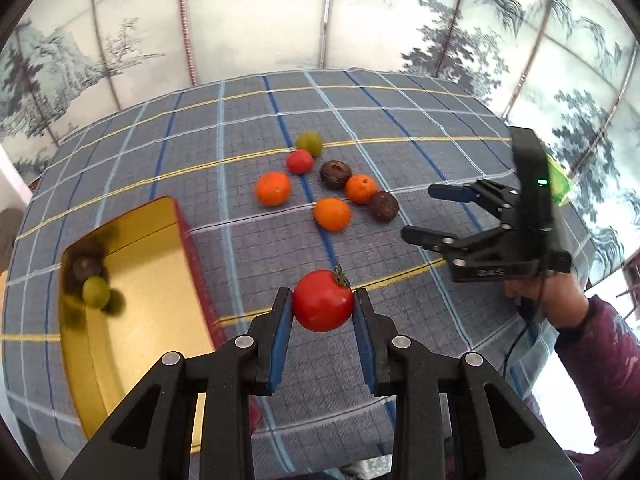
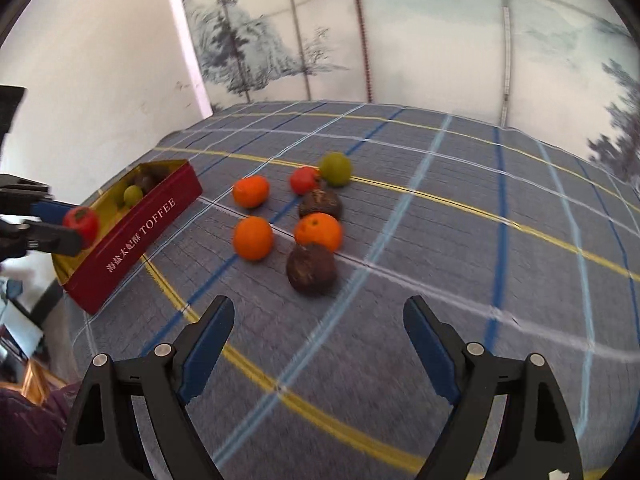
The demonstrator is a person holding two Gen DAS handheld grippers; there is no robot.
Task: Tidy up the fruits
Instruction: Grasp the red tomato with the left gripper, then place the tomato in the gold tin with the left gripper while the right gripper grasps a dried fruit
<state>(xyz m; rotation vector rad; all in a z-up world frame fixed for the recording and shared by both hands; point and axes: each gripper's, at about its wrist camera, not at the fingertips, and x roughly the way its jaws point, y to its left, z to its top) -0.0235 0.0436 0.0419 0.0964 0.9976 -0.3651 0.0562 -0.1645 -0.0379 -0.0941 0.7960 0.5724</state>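
surface: blue-grey plaid tablecloth (image 2: 460, 208) | room: ink-landscape screen (image 2: 420, 40), white wall | writing: red tin (image 2: 140, 236) reads "TOFFEE" | left gripper (image 1: 323, 307) clamps red tomato (image 1: 322, 301) above cloth beside tin | right gripper (image 2: 319, 344) spread, empty | 7 fruits loose on cloth

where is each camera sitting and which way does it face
Left wrist: on the left claw, looking down along its fingers at the red fruit it holds, the gold tin and the table; the right claw and a hand show.
Right wrist: on the right claw, open, facing the loose fruit pile; the left claw shows at the left edge.
Shared: tin, held fruit, pile, checked cloth.
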